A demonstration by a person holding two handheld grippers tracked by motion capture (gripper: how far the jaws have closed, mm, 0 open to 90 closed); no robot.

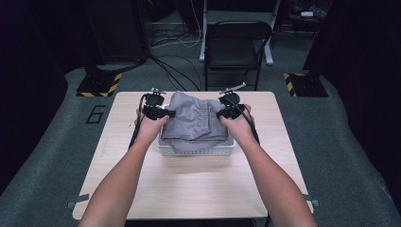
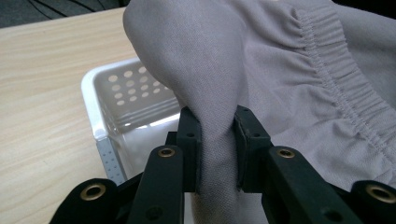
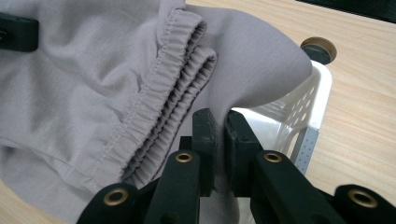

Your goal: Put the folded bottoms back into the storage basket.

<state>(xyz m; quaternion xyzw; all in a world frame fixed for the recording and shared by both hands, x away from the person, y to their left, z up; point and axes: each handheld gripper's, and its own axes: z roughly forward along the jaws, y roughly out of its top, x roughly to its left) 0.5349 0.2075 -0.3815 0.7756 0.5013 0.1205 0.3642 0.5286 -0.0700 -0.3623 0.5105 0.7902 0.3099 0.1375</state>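
— On top of the big wooden table, what do you see?

— A white basket with little holes in its walls. It sits near the middle of the table.

— What is over the basket?

— Grey cloth with a stretchy, bunched-up band. It is folded up. It hangs between two grippers, and its bottom part reaches down into the basket.

— Who holds the cloth?

— A person does, with a black tool in each hand. The left gripper is pinched tight on one side of the cloth. The cloth is squeezed between its two black jaws.

— And the other one?

— The right gripper is pinched tight on the other side of the cloth, just beside the stretchy band. The basket's white corner is right behind it.
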